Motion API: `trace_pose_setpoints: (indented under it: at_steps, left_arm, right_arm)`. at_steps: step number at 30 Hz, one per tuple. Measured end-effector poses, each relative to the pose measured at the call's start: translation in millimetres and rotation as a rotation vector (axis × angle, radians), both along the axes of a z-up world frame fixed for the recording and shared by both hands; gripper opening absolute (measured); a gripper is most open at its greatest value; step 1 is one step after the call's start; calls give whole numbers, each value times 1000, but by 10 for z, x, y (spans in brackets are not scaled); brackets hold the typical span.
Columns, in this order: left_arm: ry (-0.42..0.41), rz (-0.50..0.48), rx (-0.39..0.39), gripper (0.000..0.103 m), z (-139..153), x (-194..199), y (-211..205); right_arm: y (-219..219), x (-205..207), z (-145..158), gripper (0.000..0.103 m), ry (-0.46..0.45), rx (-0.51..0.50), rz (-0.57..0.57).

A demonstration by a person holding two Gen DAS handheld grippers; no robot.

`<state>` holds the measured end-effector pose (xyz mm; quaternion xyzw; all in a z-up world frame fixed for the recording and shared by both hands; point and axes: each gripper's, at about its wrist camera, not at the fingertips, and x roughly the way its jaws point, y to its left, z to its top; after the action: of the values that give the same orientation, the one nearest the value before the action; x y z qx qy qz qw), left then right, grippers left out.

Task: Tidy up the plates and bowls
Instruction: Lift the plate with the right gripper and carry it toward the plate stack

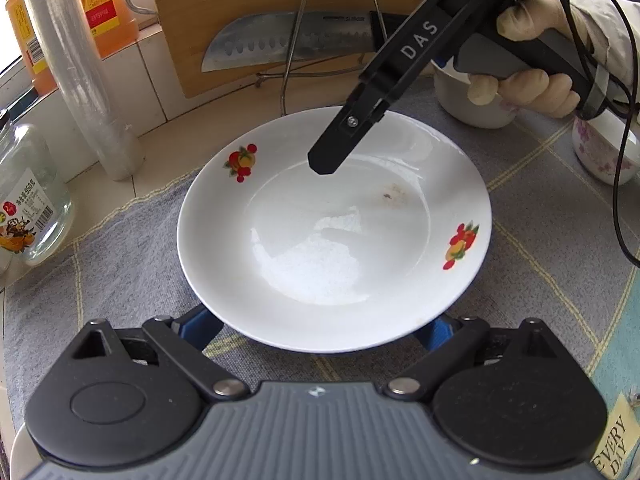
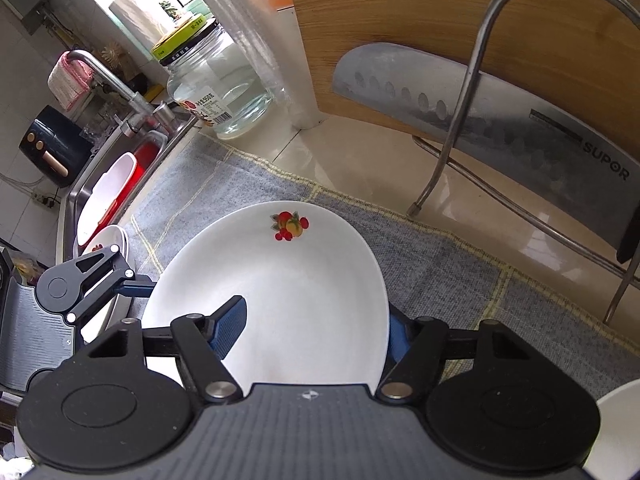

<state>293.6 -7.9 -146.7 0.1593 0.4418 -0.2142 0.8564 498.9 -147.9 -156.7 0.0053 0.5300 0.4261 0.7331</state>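
Note:
A white plate (image 1: 336, 236) with red fruit decals lies over the grey cloth. In the right wrist view the plate (image 2: 280, 280) fills the middle. My right gripper (image 2: 312, 328) has one blue pad above the plate's rim and one below it, jaws wide apart around the rim. It also shows in the left wrist view (image 1: 326, 160) over the plate's far edge. My left gripper (image 1: 320, 328) is open, its blue fingertips (image 1: 200, 322) hidden under the plate's near rim. More plates (image 2: 114, 240) are stacked at the left.
A wire rack (image 1: 332, 20), a knife (image 1: 288, 40) and a wooden board (image 1: 240, 0) stand behind. A glass jar (image 1: 28, 200), a plastic roll (image 1: 76, 68) and oil bottles (image 1: 100, 4) stand left. White bowls (image 1: 472, 96) sit at right. A sink (image 2: 120, 168) lies far left.

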Motion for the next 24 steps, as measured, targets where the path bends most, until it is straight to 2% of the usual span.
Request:
trace_pose_setpoints:
  at_steps: [10, 24]
  left_arm:
    - [-9, -5, -1, 97, 111, -184, -31]
    - [-37, 21, -10, 97, 309, -502, -51]
  right_arm:
    - [-52, -129, 83, 75, -2, 14, 12]
    - [-67, -424, 361, 75, -44, 25, 37]
